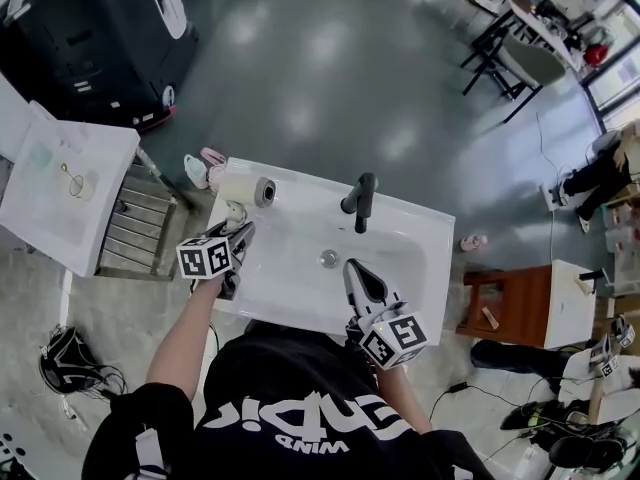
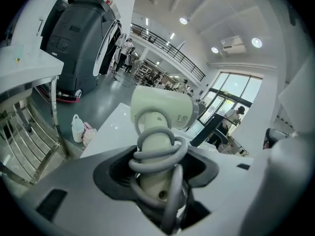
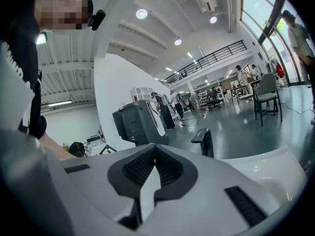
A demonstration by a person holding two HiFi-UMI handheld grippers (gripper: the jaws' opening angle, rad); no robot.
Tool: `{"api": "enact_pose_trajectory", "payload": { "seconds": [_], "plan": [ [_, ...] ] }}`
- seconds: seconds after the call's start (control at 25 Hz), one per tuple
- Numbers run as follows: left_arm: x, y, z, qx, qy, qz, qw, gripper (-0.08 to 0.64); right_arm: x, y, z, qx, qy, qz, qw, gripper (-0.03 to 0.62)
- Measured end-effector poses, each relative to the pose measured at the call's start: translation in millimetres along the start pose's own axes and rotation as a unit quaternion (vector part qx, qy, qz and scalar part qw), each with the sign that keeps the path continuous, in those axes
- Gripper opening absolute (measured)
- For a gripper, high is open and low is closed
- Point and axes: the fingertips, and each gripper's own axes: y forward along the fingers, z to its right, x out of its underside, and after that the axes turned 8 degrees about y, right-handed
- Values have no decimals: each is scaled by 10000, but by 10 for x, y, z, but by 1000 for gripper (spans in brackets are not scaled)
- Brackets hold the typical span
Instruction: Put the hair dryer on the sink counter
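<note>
A cream hair dryer [image 1: 245,190] with a grey cord wound round its handle is over the back left corner of the white sink counter [image 1: 290,268]. My left gripper [image 1: 240,233] is shut on the handle from the near side. In the left gripper view the handle and cord coils [image 2: 157,151] fill the space between the jaws, and the dryer's body [image 2: 162,109] stands above them. Whether the dryer touches the counter I cannot tell. My right gripper [image 1: 352,268] hangs shut and empty over the counter's front edge, with its jaw tips meeting [image 3: 152,151].
A black faucet [image 1: 360,200] stands behind the basin drain [image 1: 328,258]. A metal rack [image 1: 135,223] and a white table [image 1: 60,193] are to the left, and small bags [image 1: 200,166] lie on the floor. A big black machine [image 1: 90,48] stands far left, a wooden stool [image 1: 510,303] to the right.
</note>
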Motion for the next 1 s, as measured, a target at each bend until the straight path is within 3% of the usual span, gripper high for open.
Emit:
{"api": "enact_pose_trajectory", "payload": {
  "seconds": [1.0],
  "plan": [
    [37,320,-311,-706,176,-791,9942,265,14,-104,33,98,23,-6,9999,18]
  ]
}}
